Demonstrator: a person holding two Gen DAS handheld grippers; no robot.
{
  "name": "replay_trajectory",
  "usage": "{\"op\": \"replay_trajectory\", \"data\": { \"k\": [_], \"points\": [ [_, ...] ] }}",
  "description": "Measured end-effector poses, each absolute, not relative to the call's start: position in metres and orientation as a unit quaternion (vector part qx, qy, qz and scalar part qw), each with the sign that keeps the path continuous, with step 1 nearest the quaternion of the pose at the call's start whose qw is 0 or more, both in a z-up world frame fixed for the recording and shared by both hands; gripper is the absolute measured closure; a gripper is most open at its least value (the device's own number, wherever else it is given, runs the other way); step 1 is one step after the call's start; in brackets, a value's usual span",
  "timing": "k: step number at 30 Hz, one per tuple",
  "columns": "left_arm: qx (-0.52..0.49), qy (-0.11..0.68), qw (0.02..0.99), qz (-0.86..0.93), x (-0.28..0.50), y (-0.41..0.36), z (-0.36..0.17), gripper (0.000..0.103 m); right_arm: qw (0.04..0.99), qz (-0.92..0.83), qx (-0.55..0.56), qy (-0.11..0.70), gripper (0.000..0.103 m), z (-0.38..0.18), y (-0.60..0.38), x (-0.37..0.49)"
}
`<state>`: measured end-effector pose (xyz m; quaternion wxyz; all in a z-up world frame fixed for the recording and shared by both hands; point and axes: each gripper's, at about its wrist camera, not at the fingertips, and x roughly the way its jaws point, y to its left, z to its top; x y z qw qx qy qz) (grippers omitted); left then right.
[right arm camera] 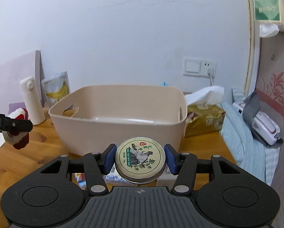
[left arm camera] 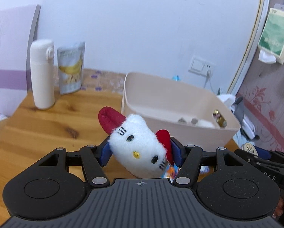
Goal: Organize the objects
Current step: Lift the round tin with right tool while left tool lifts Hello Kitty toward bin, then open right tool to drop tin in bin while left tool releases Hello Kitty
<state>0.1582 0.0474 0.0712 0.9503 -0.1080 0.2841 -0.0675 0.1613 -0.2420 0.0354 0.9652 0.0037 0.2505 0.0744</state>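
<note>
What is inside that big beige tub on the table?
In the left wrist view, the beige tub holds a few small things at its near right corner, one shiny gold. They are too blurred to name. The near wall hides the rest of the floor.

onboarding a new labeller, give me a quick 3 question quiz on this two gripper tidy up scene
1. True or false: the left gripper is empty.
2. Multiple choice: what sits between the fingers of the right gripper? A) a white bottle B) a round tin C) a snack pouch
3. Short answer: which container stands on the wooden table just beyond both grippers?

Key:
1. False. It is shut on the white plush cat with red ears.
2. B, the round tin with a printed lid. The white bottle and snack pouch stand at the back left.
3. The beige bin.
</note>
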Motion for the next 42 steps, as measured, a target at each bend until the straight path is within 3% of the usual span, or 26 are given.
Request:
{"op": "replay_trajectory", "data": {
  "k": [14,42],
  "points": [
    [-0.09,0.241,0.962,-0.096,0.194,0.018,0.102,0.04,0.974,0.067,0.004,0.215,0.051,0.06,-0.247,0.188],
    [-0.058,0.306,0.943,-0.114,0.293,-0.034,0.06,0.04,0.964,0.075,-0.054,0.248,0.051,0.047,-0.217,0.269]
  ]
}}
